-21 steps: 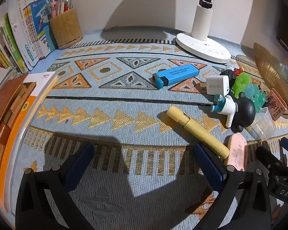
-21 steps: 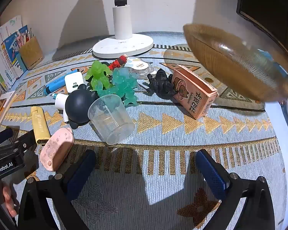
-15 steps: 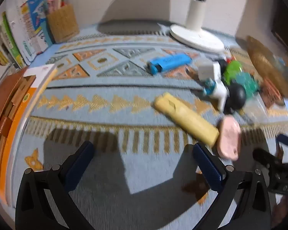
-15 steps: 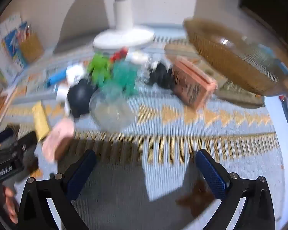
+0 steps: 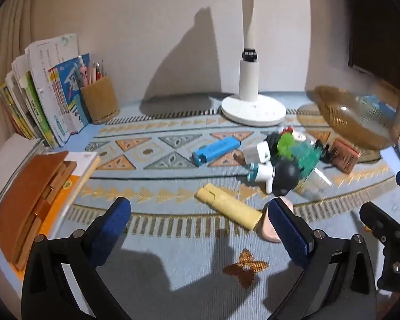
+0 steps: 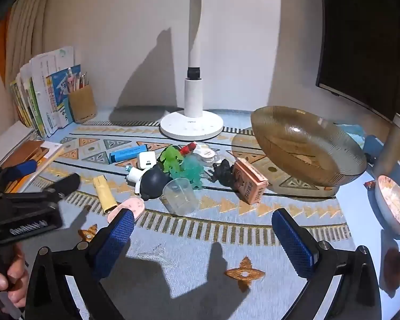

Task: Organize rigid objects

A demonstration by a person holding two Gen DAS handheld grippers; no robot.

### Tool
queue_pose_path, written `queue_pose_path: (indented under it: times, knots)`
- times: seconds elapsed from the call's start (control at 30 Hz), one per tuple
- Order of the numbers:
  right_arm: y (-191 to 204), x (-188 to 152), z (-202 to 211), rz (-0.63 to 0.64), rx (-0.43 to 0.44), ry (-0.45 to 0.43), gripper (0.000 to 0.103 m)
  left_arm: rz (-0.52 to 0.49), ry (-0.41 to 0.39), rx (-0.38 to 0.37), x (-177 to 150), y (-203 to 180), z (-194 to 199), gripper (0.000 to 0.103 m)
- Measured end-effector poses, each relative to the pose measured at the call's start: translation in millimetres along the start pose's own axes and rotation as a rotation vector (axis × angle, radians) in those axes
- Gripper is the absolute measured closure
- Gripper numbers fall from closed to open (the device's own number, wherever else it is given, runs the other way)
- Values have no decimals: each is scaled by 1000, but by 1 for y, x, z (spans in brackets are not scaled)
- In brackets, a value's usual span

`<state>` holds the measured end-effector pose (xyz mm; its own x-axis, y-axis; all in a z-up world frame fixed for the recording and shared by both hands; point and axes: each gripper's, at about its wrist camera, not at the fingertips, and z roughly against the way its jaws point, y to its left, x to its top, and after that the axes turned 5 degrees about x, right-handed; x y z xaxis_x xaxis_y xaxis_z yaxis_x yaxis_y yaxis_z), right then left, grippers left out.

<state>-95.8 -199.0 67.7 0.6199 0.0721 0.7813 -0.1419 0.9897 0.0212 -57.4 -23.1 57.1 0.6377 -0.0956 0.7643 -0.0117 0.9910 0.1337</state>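
Farther back now — right-only clear cup (image 6: 180,196)

Warm overhead light throws hard shadows beneath both grippers' fingers onto the cloth (image 6: 173,240), while fisheye bending darkens blurred edges.

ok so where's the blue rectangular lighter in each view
Left wrist view: the blue rectangular lighter lies just right of centre, left of the white square charger.
Right wrist view: the lighter lies left of centre, again left of the charger.
Shared landmark: the white round lamp base behind it.
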Motion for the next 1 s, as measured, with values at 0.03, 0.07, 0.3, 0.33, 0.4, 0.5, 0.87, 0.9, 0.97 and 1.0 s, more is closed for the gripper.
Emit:
queue_pose_path:
  times: [0.03,0.07,0.3,0.33,0.4,0.5,0.87,0.9,0.97,1.0]
  knots:
    - [-1,-6,-1,-9,-3,0,0,-4,-8,7,-4,-3,1,1]
    - [1,-13,-3,-10,-15,-1,0,-9,-22,19,-11,-5,1,1]
    - [-10,-19,-27,-31,13,66,0,-91,-40,69,-22,-29,-1,1]
    - [-11,-19,-28,-41,11,70,0,-101,-50,74,-23,-31,0,1]
    - [-12,-21,-26,-54,8,56,0,-113,-69,92,-25,-33,3,1]
    - [-11,-20,-26,-53,12,56,0,-109,-72,88,-24,-31,4,1]
    - [-10,-20,-28,-31,-6,62,0,-91,-55,78,-23,-27,2,1]
    - [-10,-20,-28,-31,-6,62,0,-90,-54,75,-23,-27,1,1]
    - [-9,-20,-29,-28,-6,65,0,-84,-52,71,-23,-26,1,1]
    - [-8,-20,-29,-26,-7,67,0,-78,-50,68,-22,-25,1,1]
